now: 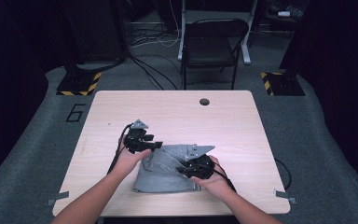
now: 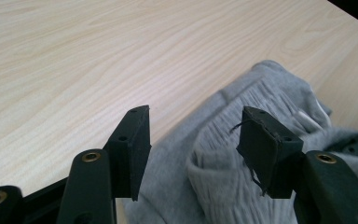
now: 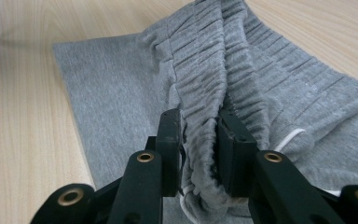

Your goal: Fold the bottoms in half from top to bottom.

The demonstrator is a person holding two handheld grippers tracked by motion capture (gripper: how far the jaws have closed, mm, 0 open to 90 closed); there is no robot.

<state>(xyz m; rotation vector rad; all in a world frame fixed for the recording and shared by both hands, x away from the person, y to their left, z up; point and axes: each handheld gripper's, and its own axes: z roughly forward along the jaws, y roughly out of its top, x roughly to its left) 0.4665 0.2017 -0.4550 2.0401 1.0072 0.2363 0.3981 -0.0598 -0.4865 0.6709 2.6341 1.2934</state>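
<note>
High view: grey knit sweatpants (image 1: 165, 175) lie at table's near edge, betw both hands; L gripper (image 1: 142, 142) at upper-left corner.
L gripper view: jaws wide open, empty, ribbed waistband (image 2: 242, 154) betw them.
R gripper view: R gripper (image 3: 199, 149) clamped on waistband fold, band running away.

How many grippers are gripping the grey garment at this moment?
1. The right gripper is shut on the ribbed waistband of the grey garment. The left gripper is open above the garment, holding nothing.
</note>
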